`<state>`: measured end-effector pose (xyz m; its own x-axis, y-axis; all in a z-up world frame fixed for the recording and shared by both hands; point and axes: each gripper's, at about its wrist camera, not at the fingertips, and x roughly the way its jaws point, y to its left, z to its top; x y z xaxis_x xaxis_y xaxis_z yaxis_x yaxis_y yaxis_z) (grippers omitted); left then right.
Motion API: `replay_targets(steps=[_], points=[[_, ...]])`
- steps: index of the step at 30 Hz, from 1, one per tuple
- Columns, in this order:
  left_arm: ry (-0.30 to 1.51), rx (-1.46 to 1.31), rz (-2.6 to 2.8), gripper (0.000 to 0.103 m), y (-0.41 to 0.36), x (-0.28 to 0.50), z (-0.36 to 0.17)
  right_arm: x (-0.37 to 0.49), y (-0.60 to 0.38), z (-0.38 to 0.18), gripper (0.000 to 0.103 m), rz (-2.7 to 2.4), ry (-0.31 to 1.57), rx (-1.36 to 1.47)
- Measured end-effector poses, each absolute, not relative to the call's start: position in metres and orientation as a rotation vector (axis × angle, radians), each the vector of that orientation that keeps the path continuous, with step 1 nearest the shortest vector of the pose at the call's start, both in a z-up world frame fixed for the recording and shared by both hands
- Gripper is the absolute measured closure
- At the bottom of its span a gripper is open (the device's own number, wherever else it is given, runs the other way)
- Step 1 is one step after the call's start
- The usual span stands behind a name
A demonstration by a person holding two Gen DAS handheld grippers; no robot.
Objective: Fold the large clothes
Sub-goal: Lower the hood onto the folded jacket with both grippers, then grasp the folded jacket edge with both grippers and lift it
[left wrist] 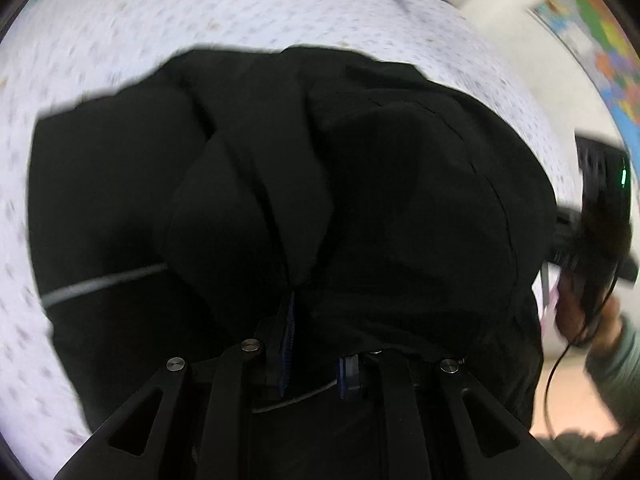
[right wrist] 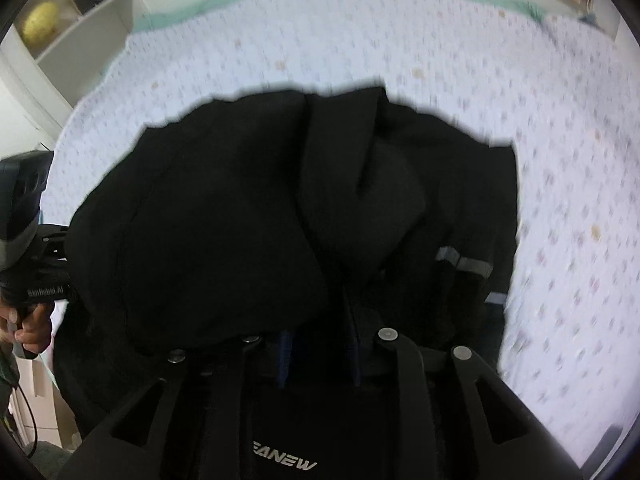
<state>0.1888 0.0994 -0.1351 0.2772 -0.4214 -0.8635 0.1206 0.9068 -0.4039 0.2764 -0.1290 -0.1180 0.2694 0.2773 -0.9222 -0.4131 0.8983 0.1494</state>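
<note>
A large black jacket [left wrist: 360, 184] lies bunched on a bed with a white patterned sheet [left wrist: 200, 12]. My left gripper [left wrist: 318, 356] is shut on a fold of the jacket, which drapes over its fingertips. In the right wrist view the same jacket [right wrist: 224, 220] covers the tips of my right gripper [right wrist: 319, 360]. Its blue pads [right wrist: 284, 360] stand slightly apart, with cloth lying between them. A grey reflective strip [right wrist: 464, 260] crosses a sleeve, and white lettering [right wrist: 286, 460] shows on the cloth below the fingers.
The sheet [right wrist: 400, 40] has a green border at the far edge. A white shelf holding a yellow object [right wrist: 40, 22] stands at the left. A coloured map [left wrist: 608, 52] hangs on the right. A person's hand [left wrist: 576, 312] holds the other gripper's black housing [left wrist: 600, 220] beside the jacket.
</note>
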Motion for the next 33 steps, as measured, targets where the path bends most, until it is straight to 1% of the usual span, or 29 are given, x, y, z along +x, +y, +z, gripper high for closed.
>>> replay_targets(steps=[2, 4, 6, 9, 10, 11, 12, 13, 14, 15, 17, 19, 20, 21, 22, 23, 25, 27, 28, 30, 33], points=[[1.236, -0.319, -0.371, 0.086, 0.105, 0.185, -0.131, 0.272, -0.13, -0.134, 0.076, 0.447, 1.259, -0.158], [1.232, -0.331, -0.38, 0.085, 0.113, 0.177, -0.119, 0.265, -0.14, -0.137, 0.076, 0.44, 1.28, -0.15], [1.222, -0.333, -0.386, 0.085, 0.124, 0.165, -0.102, 0.259, -0.158, -0.124, 0.076, 0.425, 1.285, -0.114], [1.156, -0.347, -0.384, 0.083, 0.143, 0.151, -0.066, 0.261, -0.182, -0.094, 0.074, 0.402, 1.251, -0.049], [1.114, -0.359, -0.364, 0.08, 0.148, 0.151, -0.05, 0.265, -0.187, -0.081, 0.07, 0.404, 1.226, -0.019], [1.08, -0.376, -0.358, 0.078, 0.151, 0.153, -0.04, 0.271, -0.19, -0.069, 0.062, 0.411, 1.197, 0.01], [1.035, -0.409, -0.364, 0.073, 0.152, 0.156, -0.028, 0.281, -0.19, -0.052, 0.055, 0.425, 1.154, 0.052], [0.991, -0.455, -0.385, 0.066, 0.152, 0.162, -0.018, 0.288, -0.187, -0.041, 0.041, 0.444, 1.122, 0.089], [0.959, -0.496, -0.406, 0.064, 0.15, 0.17, -0.011, 0.295, -0.181, -0.032, 0.033, 0.465, 1.095, 0.123], [0.933, -0.544, -0.434, 0.062, 0.145, 0.179, -0.007, 0.301, -0.173, -0.026, 0.033, 0.48, 1.08, 0.145], [0.939, -0.602, -0.478, 0.062, 0.135, 0.191, -0.012, 0.318, -0.155, -0.024, 0.033, 0.485, 1.08, 0.157], [1.005, -0.59, -0.503, 0.062, 0.115, 0.199, -0.031, 0.328, -0.132, -0.032, 0.033, 0.521, 1.093, 0.151], [1.06, -0.568, -0.499, 0.062, 0.105, 0.203, -0.047, 0.329, -0.124, -0.039, 0.036, 0.535, 1.106, 0.14], [1.105, -0.56, -0.498, 0.063, 0.1, 0.205, -0.061, 0.328, -0.109, -0.053, 0.039, 0.542, 1.142, 0.1], [1.16, -0.56, -0.502, 0.063, 0.093, 0.203, -0.08, 0.325, -0.1, -0.066, 0.048, 0.54, 1.174, 0.061], [1.202, -0.558, -0.505, 0.063, 0.089, 0.2, -0.097, 0.322, -0.094, -0.081, 0.052, 0.536, 1.213, 0.022], [1.274, -0.525, -0.466, 0.064, 0.083, 0.194, -0.14, 0.312, -0.086, -0.126, 0.052, 0.493, 1.323, -0.053], [1.287, -0.529, -0.452, 0.067, 0.085, 0.189, -0.162, 0.307, -0.097, -0.16, 0.052, 0.473, 1.385, 0.011], [1.278, -0.557, -0.446, 0.067, 0.087, 0.187, -0.166, 0.307, -0.106, -0.171, 0.053, 0.464, 1.394, 0.082], [1.28, -0.565, -0.437, 0.067, 0.087, 0.186, -0.163, 0.309, -0.115, -0.175, 0.055, 0.451, 1.394, 0.156], [1.261, -0.543, -0.445, 0.067, 0.088, 0.177, -0.143, 0.308, -0.115, -0.163, 0.055, 0.455, 1.377, 0.143]])
